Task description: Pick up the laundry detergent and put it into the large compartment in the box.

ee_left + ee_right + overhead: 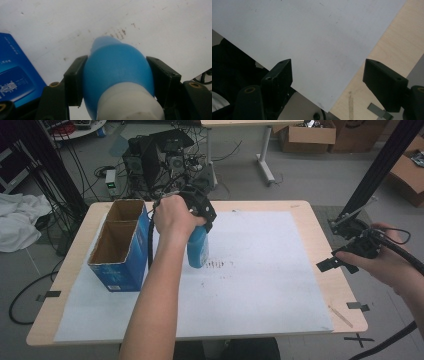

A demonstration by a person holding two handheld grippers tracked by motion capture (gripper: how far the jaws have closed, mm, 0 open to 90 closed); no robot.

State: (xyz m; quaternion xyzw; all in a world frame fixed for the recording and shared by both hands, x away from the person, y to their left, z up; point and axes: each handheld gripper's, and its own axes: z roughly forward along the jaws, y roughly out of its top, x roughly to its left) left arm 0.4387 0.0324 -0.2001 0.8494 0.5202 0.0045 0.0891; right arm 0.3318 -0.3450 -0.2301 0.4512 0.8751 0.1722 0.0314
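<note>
A person sits at a light wooden table [320, 227] with a big white paper sheet [260, 270] spread over most of it. The left hand [172, 217] holds the left gripper [200, 227] over the middle of the sheet, pointing down. Its two black jaws are squeezed tight on a blue bottle [198, 247] with a white cap [130, 102]. In the left gripper view, the bottle [117, 67] sits right between the jaws, and the jaws press on its fat blue sides. The white cap is close to the camera and the narrow blue end points away at the paper (so the bottle looks upside down). In the high view the low end of the bottle is at the paper, but I cannot tell if it touches. There are small brown marks [217, 265] on the sheet just beside the bottle.

A blue cardboard box [120, 245] stands on the left part of the table, near the bottle. Its top is open and it has two brown spaces inside.

The right hand [390, 262] holds the right gripper [337, 265] out past the right edge of the table, well apart from the bottle. In the right gripper view, its black jaws are wide apart with nothing between them, and the corner of the white sheet [312, 45] and the wooden table [372, 70] lie below.
</note>
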